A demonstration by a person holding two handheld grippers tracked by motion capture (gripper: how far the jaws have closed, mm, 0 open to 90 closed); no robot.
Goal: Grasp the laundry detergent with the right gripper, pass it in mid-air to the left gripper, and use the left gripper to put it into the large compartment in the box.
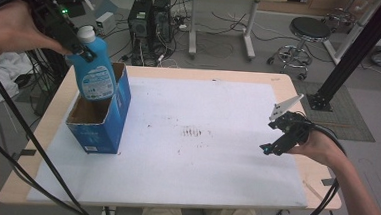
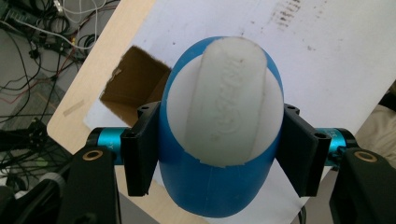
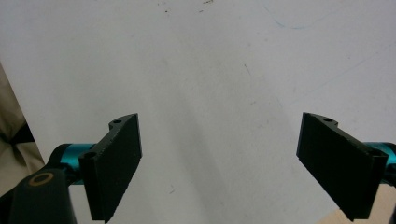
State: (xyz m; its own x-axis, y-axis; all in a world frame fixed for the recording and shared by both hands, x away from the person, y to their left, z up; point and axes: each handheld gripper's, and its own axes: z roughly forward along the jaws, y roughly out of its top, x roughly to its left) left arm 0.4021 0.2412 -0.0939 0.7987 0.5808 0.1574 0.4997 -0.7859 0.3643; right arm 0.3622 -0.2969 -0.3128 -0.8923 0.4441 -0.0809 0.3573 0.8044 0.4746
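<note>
Above the open blue box (image 1: 100,114) your left gripper (image 2: 219,154) clamps the blue bottle (image 1: 93,69) by its shoulders, your right gripper (image 3: 219,163) gapes empty, so next lower it straight inside.

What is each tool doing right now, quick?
Left tool: closed on the blue bottle, gripping it near its white cap, above the open blue box.
Right tool: open, holding nothing, over the white sheet.
</note>
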